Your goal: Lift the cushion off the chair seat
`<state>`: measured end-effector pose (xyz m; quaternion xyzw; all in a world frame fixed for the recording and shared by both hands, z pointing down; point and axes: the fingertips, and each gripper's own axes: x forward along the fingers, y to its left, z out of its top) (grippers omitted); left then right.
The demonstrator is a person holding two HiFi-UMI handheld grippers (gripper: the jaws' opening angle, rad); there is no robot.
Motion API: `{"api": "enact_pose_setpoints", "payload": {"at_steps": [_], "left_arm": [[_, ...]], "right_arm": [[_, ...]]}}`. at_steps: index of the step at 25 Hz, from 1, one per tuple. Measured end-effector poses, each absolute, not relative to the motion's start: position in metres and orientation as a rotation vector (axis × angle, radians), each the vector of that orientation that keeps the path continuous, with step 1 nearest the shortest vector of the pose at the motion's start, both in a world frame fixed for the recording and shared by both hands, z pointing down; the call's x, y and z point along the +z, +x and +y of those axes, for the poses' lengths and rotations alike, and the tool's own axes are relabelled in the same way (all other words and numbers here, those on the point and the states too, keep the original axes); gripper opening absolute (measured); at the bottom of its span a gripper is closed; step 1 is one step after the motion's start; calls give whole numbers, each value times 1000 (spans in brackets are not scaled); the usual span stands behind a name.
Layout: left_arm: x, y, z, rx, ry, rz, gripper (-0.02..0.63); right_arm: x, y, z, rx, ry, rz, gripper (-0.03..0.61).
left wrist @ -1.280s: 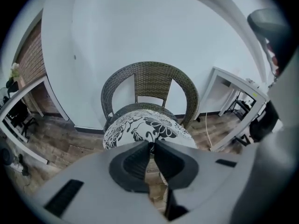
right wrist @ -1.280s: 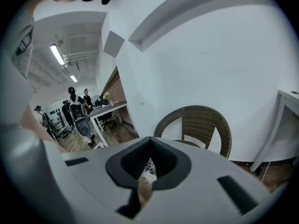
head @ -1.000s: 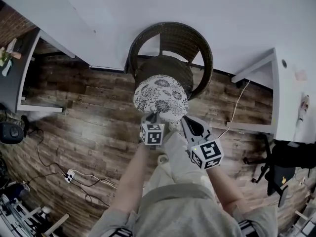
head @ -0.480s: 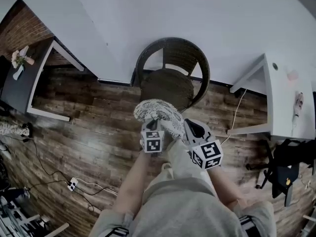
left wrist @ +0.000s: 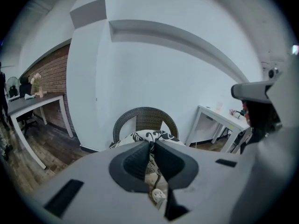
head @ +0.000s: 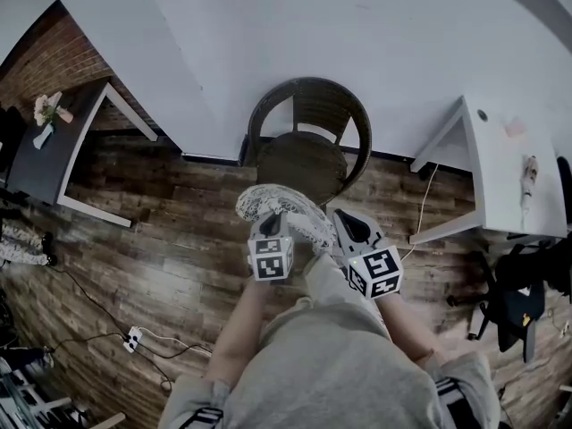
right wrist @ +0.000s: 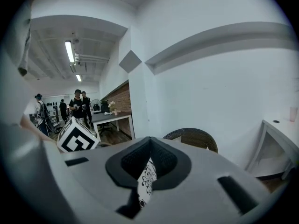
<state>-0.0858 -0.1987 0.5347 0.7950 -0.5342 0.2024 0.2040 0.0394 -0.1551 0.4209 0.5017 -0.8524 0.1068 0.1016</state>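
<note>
Your left gripper [head: 272, 226] and right gripper [head: 340, 224] are both clamped on the near edge of the white floral fabric cushion [head: 284, 206]. It sits at frame centre, just below the dark round wicker chair [head: 304, 161]. Open wooden plank floor [head: 179, 213] lies to both sides.

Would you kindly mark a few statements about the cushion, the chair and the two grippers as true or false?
1. The cushion lies flat on the seat of the chair. False: it is held up in front of the chair, nearer the person, and the seat shows bare.
2. The left gripper is shut on the cushion. True.
3. The right gripper is open and empty. False: its jaws pinch the cushion's patterned fabric.
4. The chair stands by the white wall. True.
</note>
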Motion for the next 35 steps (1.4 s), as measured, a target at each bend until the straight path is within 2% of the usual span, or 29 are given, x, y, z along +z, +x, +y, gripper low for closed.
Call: {"api": "enact_pose_setpoints", "payload": {"at_steps": [18,35], "left_arm": [[424,-119,-118,250,2302,-1540,29],[412,-134,-98,218,2324,-1550,31]], "right_arm": [[390,22,-91,193,1490,-2558,3],[398,22,-81,224,1503,-2545,3]]}}
